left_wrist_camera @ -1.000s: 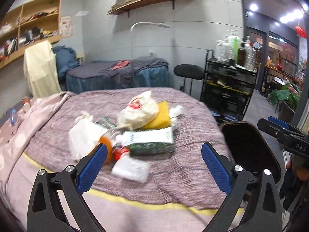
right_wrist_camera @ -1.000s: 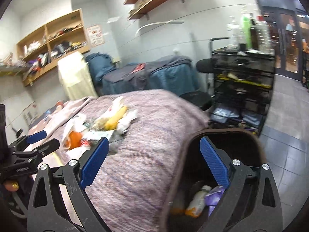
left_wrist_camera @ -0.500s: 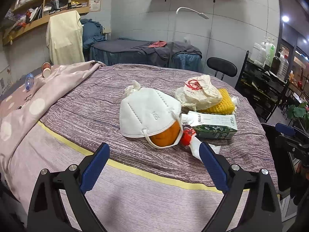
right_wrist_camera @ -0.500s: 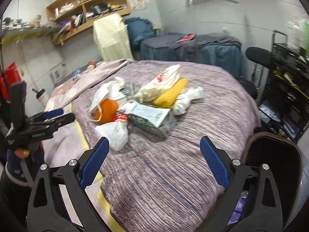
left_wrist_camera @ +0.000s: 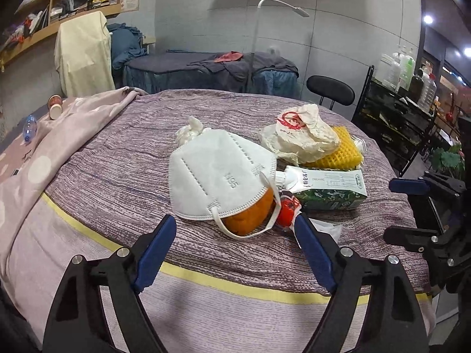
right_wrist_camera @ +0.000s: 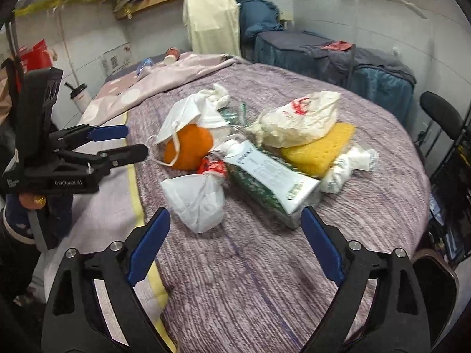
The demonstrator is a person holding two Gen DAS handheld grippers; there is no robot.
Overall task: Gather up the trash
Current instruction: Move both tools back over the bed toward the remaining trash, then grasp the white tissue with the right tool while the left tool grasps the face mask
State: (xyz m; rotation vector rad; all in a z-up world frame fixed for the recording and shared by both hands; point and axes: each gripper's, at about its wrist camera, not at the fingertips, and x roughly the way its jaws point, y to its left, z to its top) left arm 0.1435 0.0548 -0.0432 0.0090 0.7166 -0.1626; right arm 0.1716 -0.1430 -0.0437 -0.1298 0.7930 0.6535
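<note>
I have both grippers over the near edge of the bed [left_wrist_camera: 88, 182], facing the trash heap mid-blanket. The left gripper [left_wrist_camera: 235, 235] has just been narrowing its jaws, nothing between them yet; the right gripper [right_wrist_camera: 235, 223] likewise, empty. The white mask [left_wrist_camera: 217, 173] is soft, light and pleated, draped over a round orange [left_wrist_camera: 250, 216]; I'd pinch its near folded edge. The carton [left_wrist_camera: 329, 188] looks stiff and boxy, the plastic bag [right_wrist_camera: 197, 200] crinkly and slippery.

White mask [left_wrist_camera: 217, 173], orange fruit [right_wrist_camera: 188, 147], yellow sponge [right_wrist_camera: 318, 147], purple-striped bedspread [left_wrist_camera: 117, 176].
</note>
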